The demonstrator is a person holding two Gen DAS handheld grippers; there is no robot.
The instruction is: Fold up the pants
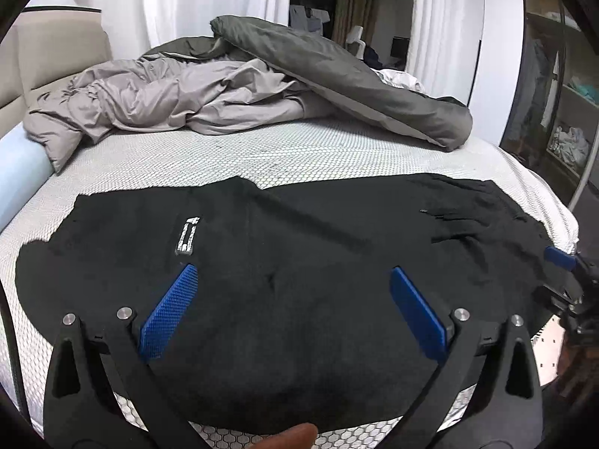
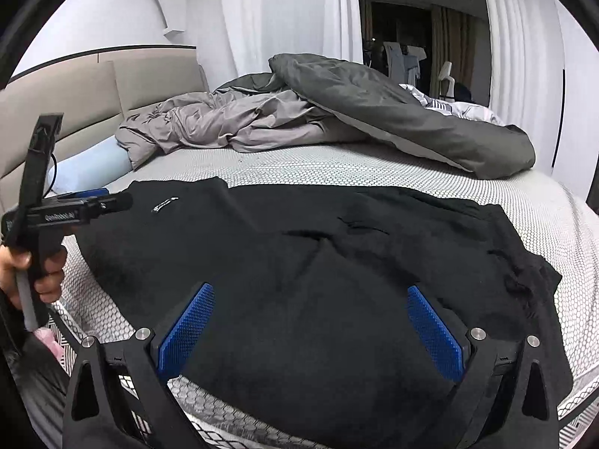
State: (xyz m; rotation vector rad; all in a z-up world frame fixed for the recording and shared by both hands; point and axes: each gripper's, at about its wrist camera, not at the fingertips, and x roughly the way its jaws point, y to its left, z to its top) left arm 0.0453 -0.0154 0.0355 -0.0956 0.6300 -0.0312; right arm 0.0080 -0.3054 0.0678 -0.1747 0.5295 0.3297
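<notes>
The left claw (image 2: 95, 202) body carries pale lettering that seems to read "GenRobot.AI". The black pants (image 1: 299, 280) bear a small white printed logo (image 1: 188, 235), too blurred to read.

Pants (image 1: 299, 299) were plain black with a small white printed mark (image 1: 188, 235) on one leg. Bed (image 1: 157, 157) cover was white with a fine grey honeycomb pattern. Left gripper (image 1: 294, 280) and right gripper (image 2: 310, 299) frames were black; fingers (image 1: 168, 314) carried blue knurled pads. Duvet (image 1: 337, 67) was dark grey-green outside, pale taupe inside. Headboard (image 2: 75, 89) beige; curtains (image 2: 280, 15) white.
</notes>
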